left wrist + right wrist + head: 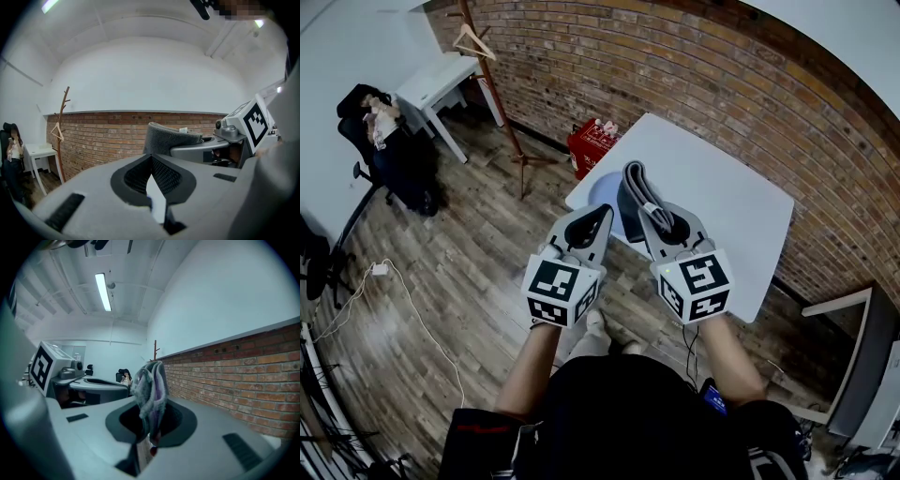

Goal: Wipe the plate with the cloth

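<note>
A pale blue plate point(601, 193) lies on the near left corner of the white table point(727, 217), partly hidden behind the cloth and the grippers. My right gripper point(660, 221) point(150, 425) is shut on a folded grey cloth point(637, 187) point(150, 389), which sticks out past its jaws above the plate's right side. The cloth point(170, 137) also shows in the left gripper view. My left gripper point(599, 218) point(151, 158) is shut and holds nothing, level with the right one, over the plate's near edge. Both are held up off the table.
A brick wall point(694, 84) runs behind the table. On the wooden floor stand a red bag point(592, 144) by the table's far left corner, a wooden coat stand point(494, 80), a small white desk point(441, 79) and a black chair point(389, 145). Cables point(394, 281) trail at left.
</note>
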Demonstrator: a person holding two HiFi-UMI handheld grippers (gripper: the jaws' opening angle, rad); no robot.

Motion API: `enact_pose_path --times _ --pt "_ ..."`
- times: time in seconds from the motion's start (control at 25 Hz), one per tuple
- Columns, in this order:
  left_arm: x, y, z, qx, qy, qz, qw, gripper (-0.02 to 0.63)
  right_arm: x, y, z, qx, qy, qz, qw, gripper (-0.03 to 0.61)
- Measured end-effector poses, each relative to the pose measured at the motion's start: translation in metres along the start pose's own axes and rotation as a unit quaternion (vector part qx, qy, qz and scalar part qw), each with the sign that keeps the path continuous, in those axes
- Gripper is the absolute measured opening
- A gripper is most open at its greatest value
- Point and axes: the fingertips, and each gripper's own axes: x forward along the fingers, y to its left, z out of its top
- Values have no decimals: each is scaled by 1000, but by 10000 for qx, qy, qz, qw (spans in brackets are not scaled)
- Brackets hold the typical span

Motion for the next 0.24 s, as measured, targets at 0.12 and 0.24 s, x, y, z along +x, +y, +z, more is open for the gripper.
enact_pose_path --times 0.12,0.24 --pt "-2 -1 -1 10 -5 2 10000 20 -1 3 -1 -4 -7 12 10000 49" --pt "-4 0 0 13 -21 7 10000 20 -2 5 -1 -6 -9 25 10000 51"
